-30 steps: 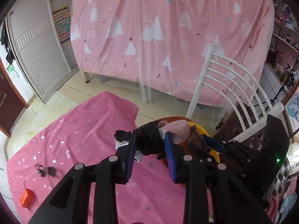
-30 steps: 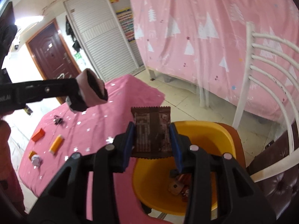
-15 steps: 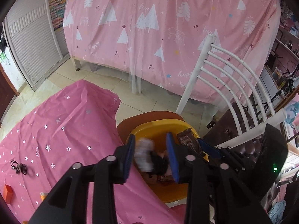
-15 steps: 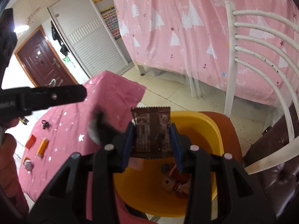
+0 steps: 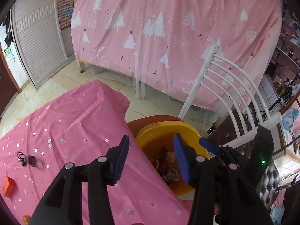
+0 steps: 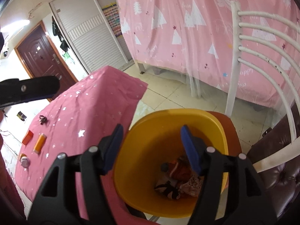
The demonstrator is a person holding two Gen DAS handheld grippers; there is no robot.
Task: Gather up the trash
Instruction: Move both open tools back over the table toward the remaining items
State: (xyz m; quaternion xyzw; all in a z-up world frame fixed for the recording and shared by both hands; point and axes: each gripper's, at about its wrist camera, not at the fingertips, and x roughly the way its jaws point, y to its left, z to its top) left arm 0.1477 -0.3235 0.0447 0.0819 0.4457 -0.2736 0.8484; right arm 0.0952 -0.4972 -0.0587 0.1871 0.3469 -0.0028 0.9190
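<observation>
Both grippers are released and empty: the right gripper (image 6: 151, 144) hangs over the yellow bin (image 6: 215, 127), the left gripper (image 5: 151, 151) at its rim. Crumpled trash (image 6: 178, 180) lies in the bin's bottom. Beyond, a pink-clothed surface (image 6: 90, 105) carries an orange box (image 6: 28, 137).

Your left gripper (image 5: 151, 154) has matte black plastic arms with round silver screw heads and flat blue finger pads (image 5: 122, 154). Your right gripper (image 6: 152, 146) is built the same: black linkages, silver screws, blue pads (image 6: 189, 148). Seen from the left wrist, its black housing shows a small green light.
</observation>
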